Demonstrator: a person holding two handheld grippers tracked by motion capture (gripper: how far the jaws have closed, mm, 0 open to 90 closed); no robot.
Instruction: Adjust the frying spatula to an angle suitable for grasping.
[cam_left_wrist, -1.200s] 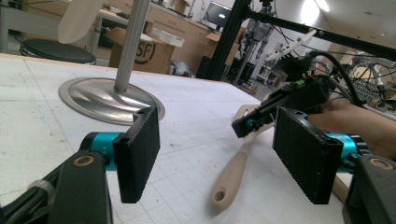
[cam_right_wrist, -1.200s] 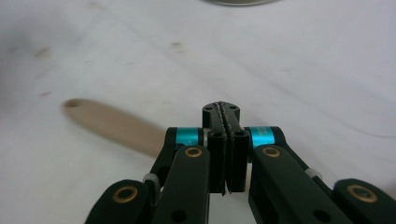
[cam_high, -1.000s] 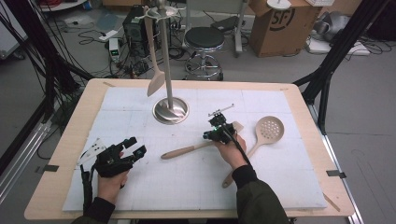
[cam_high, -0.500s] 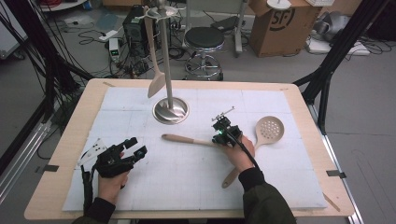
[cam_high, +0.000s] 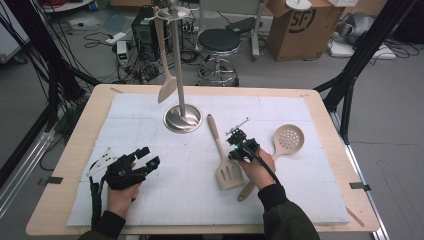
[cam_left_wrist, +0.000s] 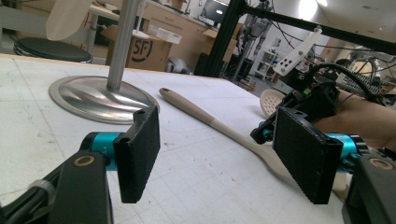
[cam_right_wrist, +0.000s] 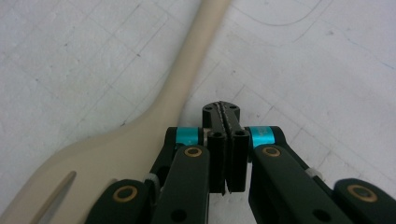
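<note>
While my right gripper (cam_high: 235, 148) sits at lower centre of the high view, its jaws are pressed together on nothing, tips beside the neck of the slotted spatula (cam_high: 223, 155).

Item 1, slotted spatula: pale, lying flat on the white mat (cam_high: 150, 200), handle pointing to the upper centre of the frame toward the stand base (cam_high: 183, 119), blade toward the lower edge. In the right gripper view its neck (cam_right_wrist: 180, 88) runs just left of my closed jaws; touching or merely beside, I cannot quite tell.

Item 2, perforated spoon (cam_high: 286, 141): right of centre, flat, partly under my right hand.

Item 3, stand: steel pole on a round base, upper centre, one utensil (cam_high: 165, 75) already hanging from it.

Item 4, left gripper (cam_high: 145, 162): lower left, jaws well apart, empty, resting idle near the mat.

Step in hand, as I judge it: nudging the spatula into line with shut jaws, ahead of a pick-up.

Next move calls for: opening the right jaws, straddling the handle, closing firmly, then lifting toward the stand.
</note>
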